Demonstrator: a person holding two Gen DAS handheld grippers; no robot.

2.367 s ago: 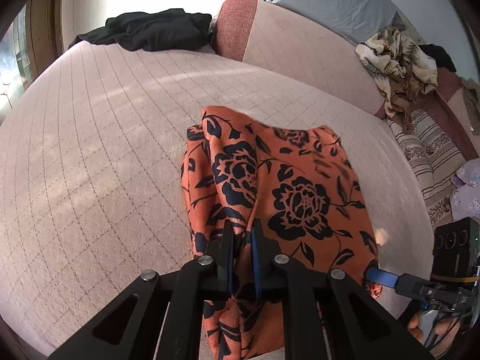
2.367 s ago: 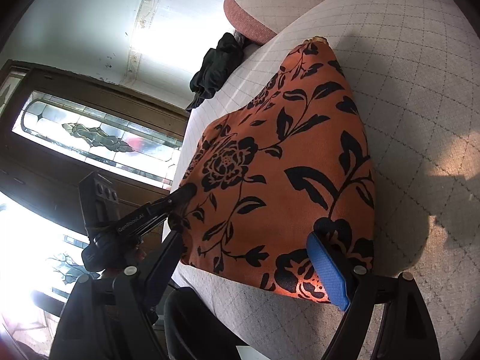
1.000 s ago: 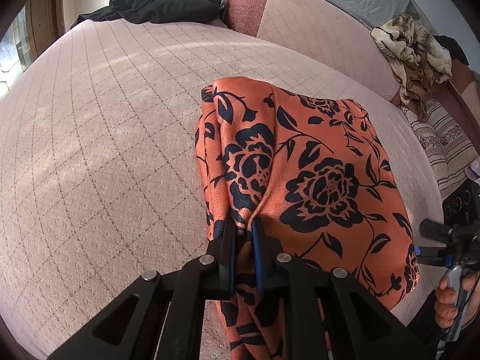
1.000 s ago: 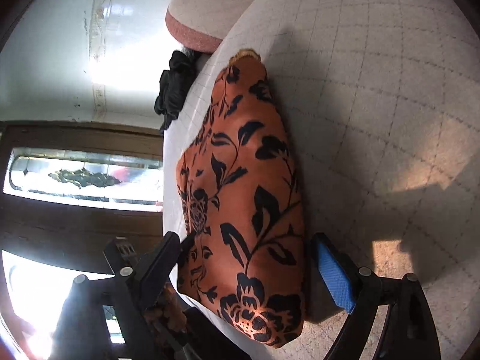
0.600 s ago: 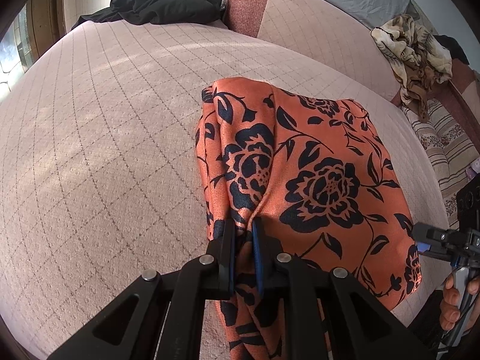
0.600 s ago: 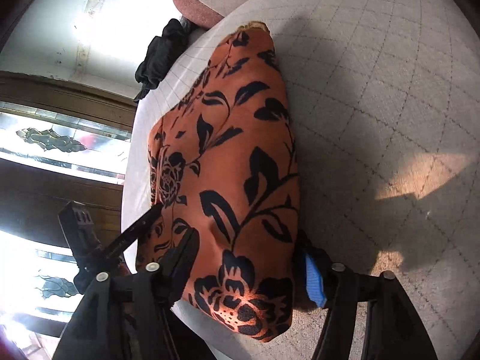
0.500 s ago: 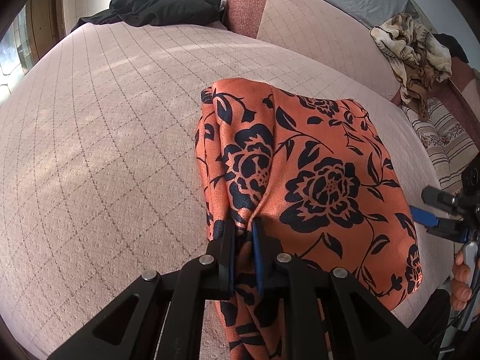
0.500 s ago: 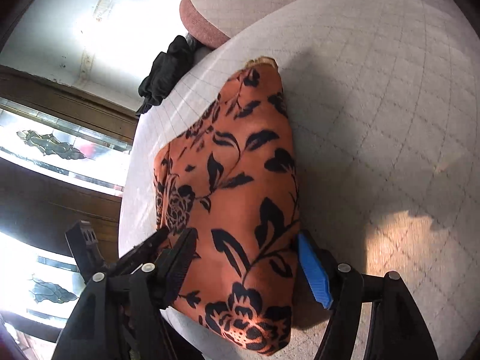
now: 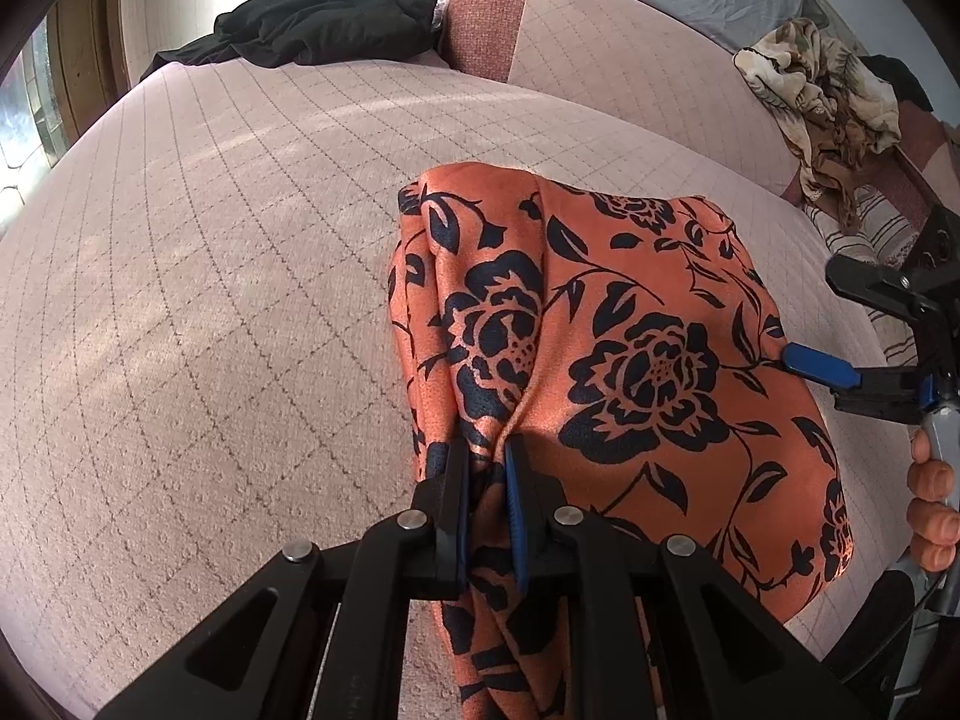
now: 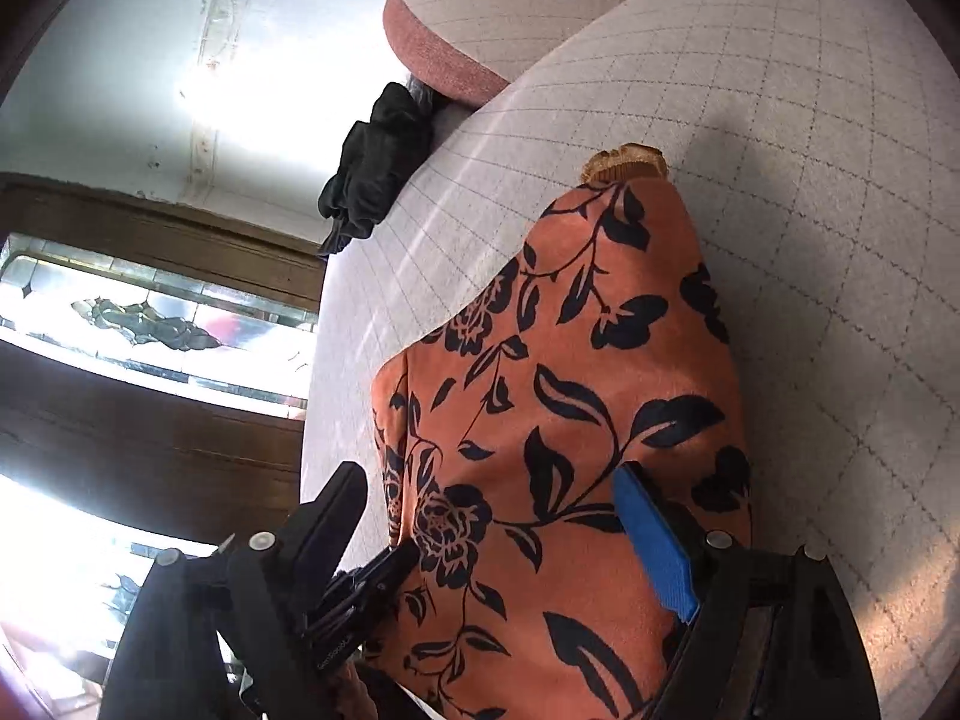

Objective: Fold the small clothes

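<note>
The orange floral garment (image 9: 630, 360) lies folded on the pink quilted cushion (image 9: 210, 300), close to the cushion's near edge. The left gripper (image 9: 485, 468) pinches a bunched fold at the garment's near left corner, its jaws drawn narrow on the cloth. The right gripper (image 10: 492, 516) hovers over the garment's right side, jaws wide and opening; its blue pad seems clear of the fabric, though the angle is poor. A black garment (image 9: 324, 30) sits at the cushion's far end.
</note>
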